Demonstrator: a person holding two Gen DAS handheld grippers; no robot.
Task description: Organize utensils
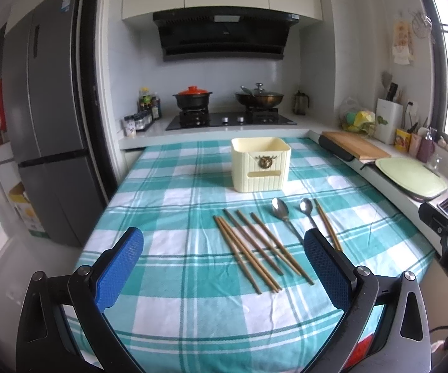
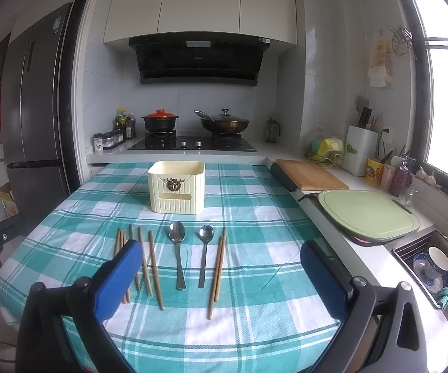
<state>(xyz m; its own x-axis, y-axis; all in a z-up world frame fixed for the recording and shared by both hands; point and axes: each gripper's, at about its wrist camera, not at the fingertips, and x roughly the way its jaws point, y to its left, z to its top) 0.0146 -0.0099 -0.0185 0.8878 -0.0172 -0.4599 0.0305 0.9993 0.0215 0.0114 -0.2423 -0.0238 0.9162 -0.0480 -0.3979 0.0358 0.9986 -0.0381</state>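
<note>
Left wrist view: The left gripper (image 1: 224, 261) hangs above the near edge of the checked tablecloth (image 1: 168, 186), its tongs spread wide and holding nothing. A loose group of chopsticks (image 1: 258, 248) lies between the blue pads (image 1: 120, 267), with two spoons (image 1: 289, 217) just to their right. The cream holder (image 1: 259, 163) stands upright beyond them, open at the top. No utensil appears to be inside, so the task is judged to be at its first step. The next move calls for lowering onto one item and narrowing the tongs across its shaft.

Right wrist view: The right gripper (image 2: 217, 276) is likewise spread wide and empty. A pair of chopsticks (image 2: 217, 272) and the spoons (image 2: 189, 253) lie between its pads. The cloth around the holder (image 2: 176, 186) is open on all sides. The counter edge (image 2: 314, 214) runs along the right, with a green board (image 2: 368, 213) near it; clearance there is tighter.
</note>
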